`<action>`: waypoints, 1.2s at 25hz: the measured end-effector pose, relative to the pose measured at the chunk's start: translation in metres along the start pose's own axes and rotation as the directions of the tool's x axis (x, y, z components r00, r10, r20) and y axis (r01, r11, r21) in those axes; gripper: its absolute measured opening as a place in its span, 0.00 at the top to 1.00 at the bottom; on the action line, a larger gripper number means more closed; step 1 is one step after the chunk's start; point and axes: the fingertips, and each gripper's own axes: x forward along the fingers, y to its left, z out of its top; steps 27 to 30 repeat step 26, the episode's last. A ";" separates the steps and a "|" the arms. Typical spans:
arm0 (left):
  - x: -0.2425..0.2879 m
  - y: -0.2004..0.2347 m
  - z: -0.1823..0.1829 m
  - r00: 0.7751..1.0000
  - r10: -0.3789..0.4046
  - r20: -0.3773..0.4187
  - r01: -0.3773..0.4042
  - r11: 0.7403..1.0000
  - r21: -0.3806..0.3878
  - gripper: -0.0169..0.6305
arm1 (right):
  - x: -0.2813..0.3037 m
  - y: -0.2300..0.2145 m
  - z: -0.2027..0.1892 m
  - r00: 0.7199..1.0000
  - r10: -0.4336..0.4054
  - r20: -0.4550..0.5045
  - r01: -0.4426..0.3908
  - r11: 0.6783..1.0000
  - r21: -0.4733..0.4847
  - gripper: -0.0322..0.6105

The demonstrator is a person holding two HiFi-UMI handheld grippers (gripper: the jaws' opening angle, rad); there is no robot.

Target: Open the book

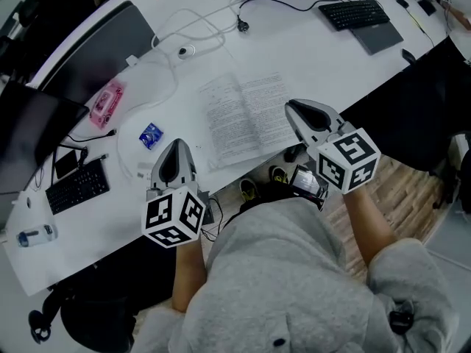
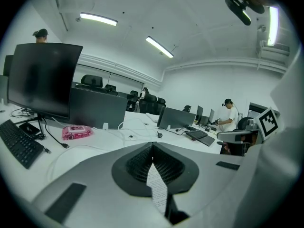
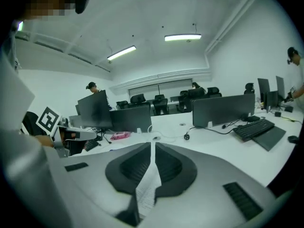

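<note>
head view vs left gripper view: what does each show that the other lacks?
Only the head view: the open book laid out whole, the blue packet, shoes under the desk. Only the left gripper view: ceiling lights, a person working far off, office chairs. Both: the pink pack and the near keyboard; the gripper view catches the book only as a strip of print showing through the closed jaws of the left gripper.

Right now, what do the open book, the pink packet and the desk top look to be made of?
The open printed book: matte white paper, pages slightly curved. The flat pink packet: probably soft plastic film, slightly shiny and crinkled. The white desk top: smooth, hard, likely laminate; faint sheen, no grain.
</note>
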 end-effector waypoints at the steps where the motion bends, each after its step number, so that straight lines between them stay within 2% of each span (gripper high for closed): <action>1: 0.000 0.001 0.001 1.000 0.001 0.004 -0.001 1.000 -0.002 0.96 | -0.009 -0.008 0.008 1.000 -0.026 0.017 0.026 1.000 -0.009 0.88; 4: -0.001 0.005 0.003 1.000 0.008 0.013 -0.008 1.000 -0.016 0.96 | -0.029 -0.028 0.021 0.994 -0.092 0.058 0.093 0.996 -0.015 0.88; 7: 0.000 0.007 0.002 1.000 0.012 0.013 -0.012 1.000 -0.023 0.96 | -0.037 -0.036 0.020 0.990 -0.124 0.075 0.123 0.992 0.012 0.88; 30: 0.001 0.005 -0.003 1.000 0.006 -0.001 -0.006 1.000 -0.014 0.96 | -0.038 -0.029 0.008 0.991 -0.120 0.059 0.119 0.993 0.009 0.88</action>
